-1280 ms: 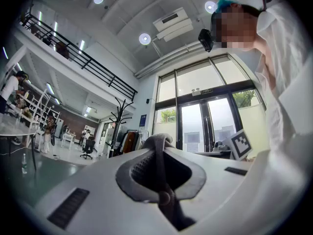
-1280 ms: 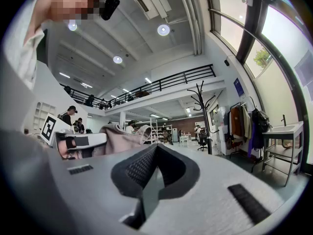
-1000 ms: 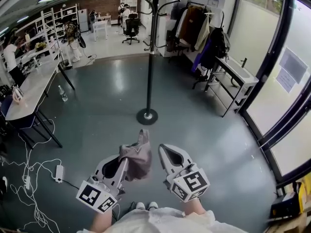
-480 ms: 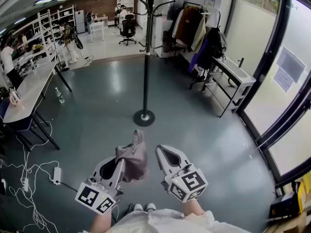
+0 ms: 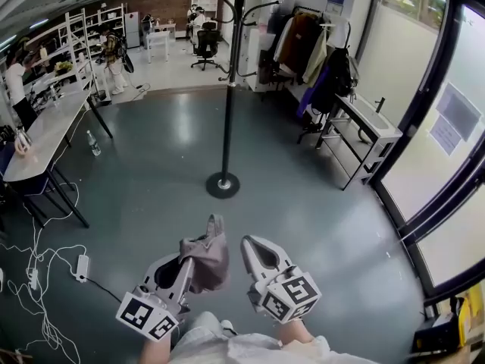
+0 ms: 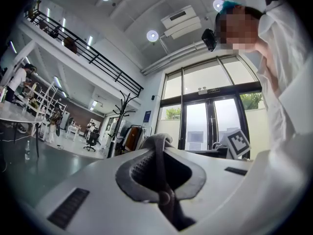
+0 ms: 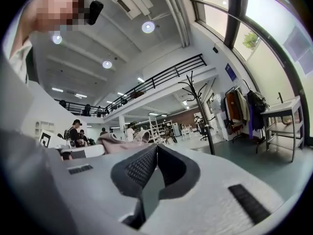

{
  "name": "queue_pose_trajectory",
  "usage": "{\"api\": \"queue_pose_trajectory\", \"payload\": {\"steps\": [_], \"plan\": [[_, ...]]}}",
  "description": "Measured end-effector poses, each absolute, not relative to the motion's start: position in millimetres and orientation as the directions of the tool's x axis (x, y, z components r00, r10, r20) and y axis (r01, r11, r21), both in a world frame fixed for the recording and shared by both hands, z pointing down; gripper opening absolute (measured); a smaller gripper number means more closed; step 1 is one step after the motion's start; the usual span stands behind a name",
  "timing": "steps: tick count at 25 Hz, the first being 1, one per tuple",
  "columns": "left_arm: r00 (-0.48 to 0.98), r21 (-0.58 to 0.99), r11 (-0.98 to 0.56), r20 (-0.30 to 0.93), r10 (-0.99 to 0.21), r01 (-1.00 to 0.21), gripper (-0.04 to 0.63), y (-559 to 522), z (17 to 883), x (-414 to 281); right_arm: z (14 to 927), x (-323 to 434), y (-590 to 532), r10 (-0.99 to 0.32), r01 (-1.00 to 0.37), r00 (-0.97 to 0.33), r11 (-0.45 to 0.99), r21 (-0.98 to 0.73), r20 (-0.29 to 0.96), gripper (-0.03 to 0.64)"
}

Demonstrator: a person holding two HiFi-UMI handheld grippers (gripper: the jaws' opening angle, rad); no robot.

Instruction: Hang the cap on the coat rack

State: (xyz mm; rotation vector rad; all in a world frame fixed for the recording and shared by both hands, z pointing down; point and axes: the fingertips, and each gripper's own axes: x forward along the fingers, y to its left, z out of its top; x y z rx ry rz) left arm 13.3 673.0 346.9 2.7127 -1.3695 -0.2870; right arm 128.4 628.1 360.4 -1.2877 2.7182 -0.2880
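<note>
Approach, by the head view: cap [image 5: 208,253] pinched in left gripper [image 5: 191,258], well short of coat rack [image 5: 229,89], right gripper [image 5: 251,246] beside it; open floor [image 5: 163,165] between. Left gripper view: jaws clamped on cap fabric. Right gripper view: jaws together, empty, coat rack ahead. Next, probably: close in, raise to a hook [image 5: 225,4].

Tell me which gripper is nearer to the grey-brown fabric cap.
Left. The left gripper is shut on the grey-brown fabric cap; the right gripper sits shut and empty beside it, a gap between them.
</note>
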Motion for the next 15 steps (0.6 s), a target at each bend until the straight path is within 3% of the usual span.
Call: {"api": "queue_pose_trajectory", "payload": {"steps": [15], "plan": [[0.581,0.185,-0.594,-0.126,-0.804,-0.783,0.018,599,351,10,369,116,562,-0.762,-0.743,-0.648,0.634,-0.212,-0.007,0.003]]}}
